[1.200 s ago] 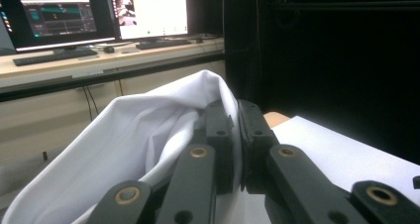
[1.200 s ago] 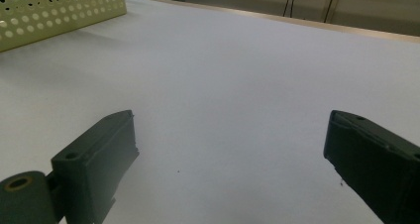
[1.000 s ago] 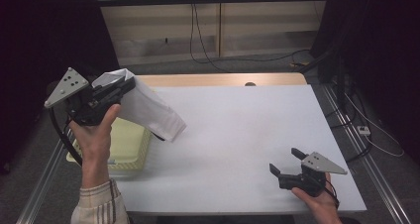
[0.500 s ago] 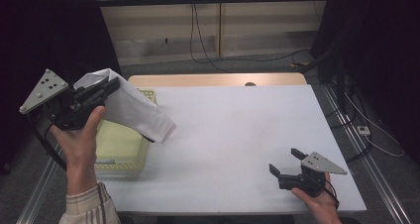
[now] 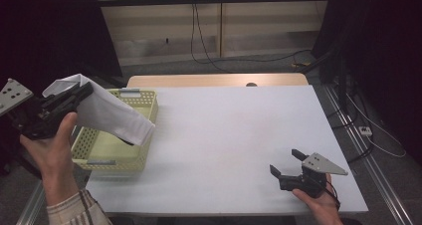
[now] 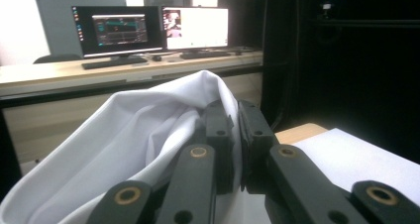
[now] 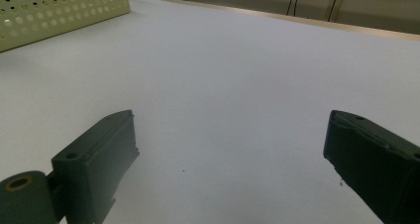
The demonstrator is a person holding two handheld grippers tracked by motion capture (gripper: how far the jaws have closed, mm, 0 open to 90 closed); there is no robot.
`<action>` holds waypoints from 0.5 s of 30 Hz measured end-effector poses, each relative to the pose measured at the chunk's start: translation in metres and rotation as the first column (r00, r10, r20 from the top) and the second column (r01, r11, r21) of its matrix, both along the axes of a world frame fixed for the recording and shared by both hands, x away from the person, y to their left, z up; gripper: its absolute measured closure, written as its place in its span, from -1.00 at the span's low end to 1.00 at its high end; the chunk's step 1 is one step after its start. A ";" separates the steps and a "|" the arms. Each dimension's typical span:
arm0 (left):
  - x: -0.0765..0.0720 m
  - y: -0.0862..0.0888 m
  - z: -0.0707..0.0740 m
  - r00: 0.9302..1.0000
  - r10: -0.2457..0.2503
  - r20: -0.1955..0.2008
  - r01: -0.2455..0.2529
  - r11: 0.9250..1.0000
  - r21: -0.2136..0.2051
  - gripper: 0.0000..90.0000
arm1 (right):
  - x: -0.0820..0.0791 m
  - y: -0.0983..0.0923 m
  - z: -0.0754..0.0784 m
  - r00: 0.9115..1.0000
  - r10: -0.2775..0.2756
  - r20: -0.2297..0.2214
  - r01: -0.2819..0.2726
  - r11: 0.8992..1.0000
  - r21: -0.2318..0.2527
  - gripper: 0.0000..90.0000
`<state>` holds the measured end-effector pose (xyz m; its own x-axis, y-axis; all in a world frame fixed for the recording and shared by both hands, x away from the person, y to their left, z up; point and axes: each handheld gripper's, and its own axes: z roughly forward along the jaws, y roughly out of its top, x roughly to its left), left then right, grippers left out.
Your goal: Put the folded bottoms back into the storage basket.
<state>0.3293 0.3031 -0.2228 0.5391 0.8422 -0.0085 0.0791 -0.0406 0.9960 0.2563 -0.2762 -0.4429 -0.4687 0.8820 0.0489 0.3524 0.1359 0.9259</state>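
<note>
White cloth (image 5: 112,113): soft, light, limp; pinched at bunched edge by closed left gripper (image 5: 79,93). Right gripper (image 5: 289,166): wide open, empty.

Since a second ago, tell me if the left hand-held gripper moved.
Yes. The left hand-held gripper, shut on the white cloth, moved left, past the basket.

The left gripper (image 6: 236,135) has its two black jaws pressed together on a fold of white cloth (image 6: 133,149), which bulges up over the jaw tips and hangs away to the lower left. Behind it, two lit monitors (image 6: 153,28) and a keyboard stand on a wooden desk (image 6: 59,78). The white table (image 6: 366,159) lies at lower right.
</note>
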 end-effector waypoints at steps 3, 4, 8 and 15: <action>0.002 0.009 -0.003 1.000 0.003 -0.025 -0.003 1.000 -0.004 0.90 | 0.000 0.000 0.000 1.000 -0.001 -0.001 0.001 1.000 0.003 -0.87; 0.004 0.011 -0.005 0.999 0.009 -0.036 -0.010 1.000 -0.001 0.90 | 0.000 0.000 0.000 1.000 -0.001 0.000 0.001 1.000 0.003 -0.87; 0.009 0.020 -0.009 0.996 0.042 -0.085 -0.040 0.999 0.030 0.90 | 0.000 0.000 0.000 1.000 -0.001 -0.002 0.001 1.000 0.001 -0.87; 0.020 0.027 -0.020 0.986 0.069 -0.149 -0.060 0.996 0.063 0.90 | 0.000 0.000 0.000 1.000 0.002 -0.001 -0.002 1.000 0.000 -0.87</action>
<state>0.3493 0.3296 -0.2424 0.4802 0.8764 -0.0359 0.2327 -0.0878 0.9686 0.2565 -0.2760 -0.4429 -0.4701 0.8812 0.0492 0.3532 0.1368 0.9255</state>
